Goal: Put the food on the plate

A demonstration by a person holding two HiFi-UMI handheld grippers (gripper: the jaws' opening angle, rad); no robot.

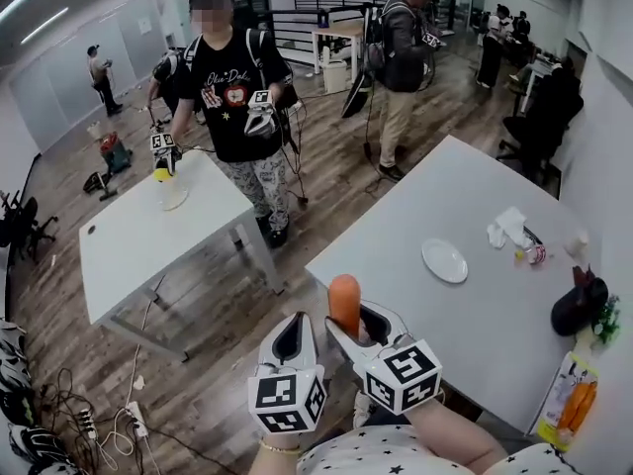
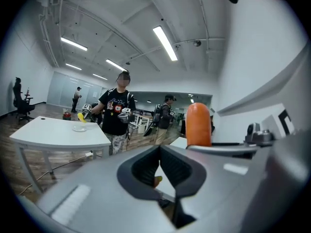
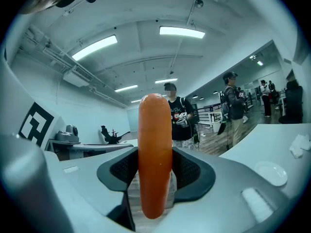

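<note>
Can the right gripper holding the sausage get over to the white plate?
Probably yes. The right gripper, jaws shut on the sausage, hangs by the near edge of the table, and the tabletop between it and the plate looks bare.

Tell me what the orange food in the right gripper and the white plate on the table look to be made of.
The orange food has a smooth, evenly coloured skin with a soft sheen and a rounded end. It looks like a plastic or rubber toy sausage, though it could be real. The plate is plain white and round with a faint rim. It could be ceramic or plastic, but it is too small to tell.
</note>
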